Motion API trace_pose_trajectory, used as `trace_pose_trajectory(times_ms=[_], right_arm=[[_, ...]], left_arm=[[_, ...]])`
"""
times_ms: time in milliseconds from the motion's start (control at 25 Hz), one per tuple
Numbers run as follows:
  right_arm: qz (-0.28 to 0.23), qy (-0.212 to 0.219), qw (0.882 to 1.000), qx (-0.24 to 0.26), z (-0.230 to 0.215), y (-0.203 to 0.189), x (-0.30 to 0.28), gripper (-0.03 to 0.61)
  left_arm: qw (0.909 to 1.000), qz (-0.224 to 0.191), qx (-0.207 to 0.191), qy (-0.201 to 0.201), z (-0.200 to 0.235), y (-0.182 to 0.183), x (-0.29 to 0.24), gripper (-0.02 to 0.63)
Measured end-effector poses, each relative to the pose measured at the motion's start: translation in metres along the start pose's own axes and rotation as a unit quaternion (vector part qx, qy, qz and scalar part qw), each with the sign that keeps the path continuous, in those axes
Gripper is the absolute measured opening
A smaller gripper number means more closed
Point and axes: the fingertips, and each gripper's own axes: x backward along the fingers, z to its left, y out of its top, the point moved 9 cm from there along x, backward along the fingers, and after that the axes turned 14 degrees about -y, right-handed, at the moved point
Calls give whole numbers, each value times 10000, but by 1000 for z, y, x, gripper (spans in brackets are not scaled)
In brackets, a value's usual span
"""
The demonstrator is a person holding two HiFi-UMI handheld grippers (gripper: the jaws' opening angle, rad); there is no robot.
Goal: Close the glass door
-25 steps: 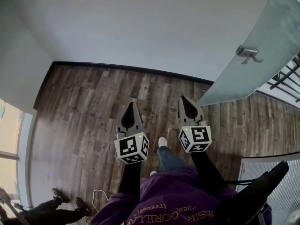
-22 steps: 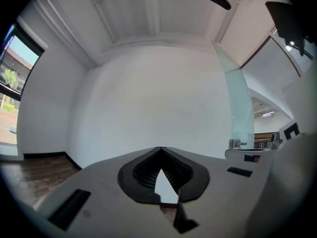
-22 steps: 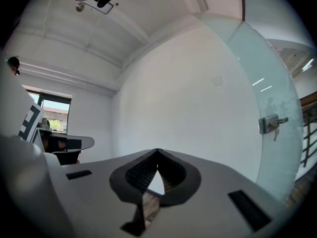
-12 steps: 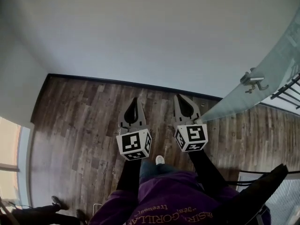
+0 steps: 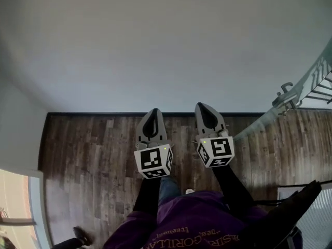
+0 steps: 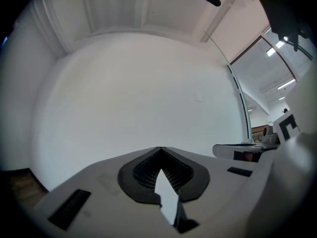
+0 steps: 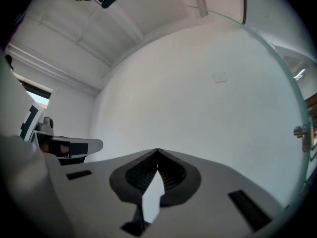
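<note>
The frosted glass door (image 5: pixel 303 79) stands ajar at the right edge of the head view, its metal lever handle (image 5: pixel 287 94) facing me. My left gripper (image 5: pixel 153 111) and right gripper (image 5: pixel 202 106) are held side by side, level, pointing at the white wall, both left of the door and clear of it. In the left gripper view the jaws (image 6: pixel 159 148) meet at their tips with nothing between them, and the door (image 6: pixel 262 83) shows at the right. The right gripper (image 7: pixel 157 150) is shut and empty too; the door handle (image 7: pixel 300 132) sits at its far right.
A white wall (image 5: pixel 155 51) with a dark baseboard (image 5: pixel 104 114) fills the front. Wood flooring (image 5: pixel 88 160) lies below. A black railing (image 5: pixel 319 84) shows behind the glass. A dark object (image 5: pixel 290 206) is at my lower right, a shoe (image 5: pixel 79 235) at lower left.
Both grippers and I have moved forward towards the wall, which now fills more of the view. The door and its handle have slid to the right edge. Both jaws stayed shut.
</note>
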Motion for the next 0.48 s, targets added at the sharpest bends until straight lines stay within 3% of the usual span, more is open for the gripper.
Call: trace_pose_trajectory(times_ms=[280,480], right_arm=[[32,-499,9987,49,33,6,-87,-9],[111,-952,9953,162,41,3,-120,-8]], left_arm=[[9984,3,11,-568,89,9,-68,-11],[9943,126,228,-1031,121,-6,-112,-11]])
